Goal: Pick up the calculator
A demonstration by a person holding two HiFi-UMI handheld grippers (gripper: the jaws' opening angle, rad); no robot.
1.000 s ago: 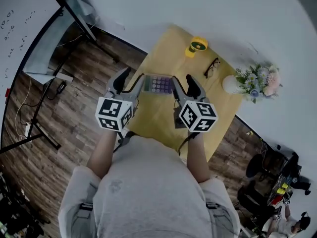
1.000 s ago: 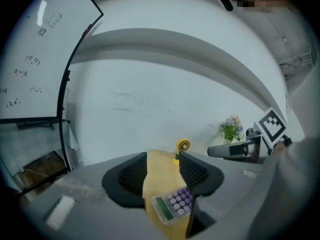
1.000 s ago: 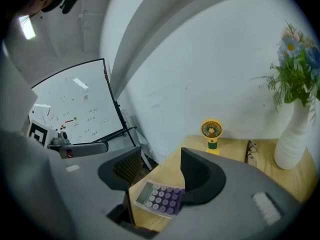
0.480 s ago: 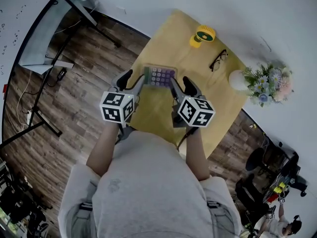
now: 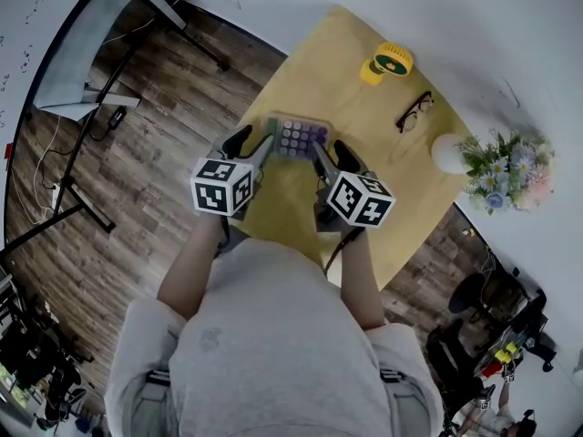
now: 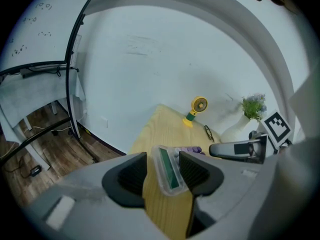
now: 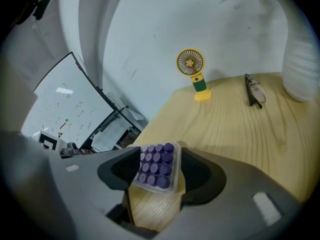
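- One calculator [image 5: 301,137], on the near left part of the yellow wooden surface [image 5: 339,89], between the two gripper tips and well apart from everything else.
- Two grippers, one at each end of the calculator.
- Left gripper [image 6: 165,170]: jaws apart around the display end, one jaw touching it and a strip of wood showing beside the other.
- Right gripper [image 7: 156,171]: jaws clamped on the end with the purple keys, one at each side edge.
- One small yellow fan [image 5: 389,62], upright at the far corner.
- One pair of glasses [image 5: 414,113], between fan and vase.
- One white vase [image 5: 448,153] of flowers [image 5: 510,169], at the right edge.
- Cannot tell whether the calculator rests on the wood or hangs just clear of it.
- Key print too small to read.
- Vase cut off at the edge in the right gripper view.
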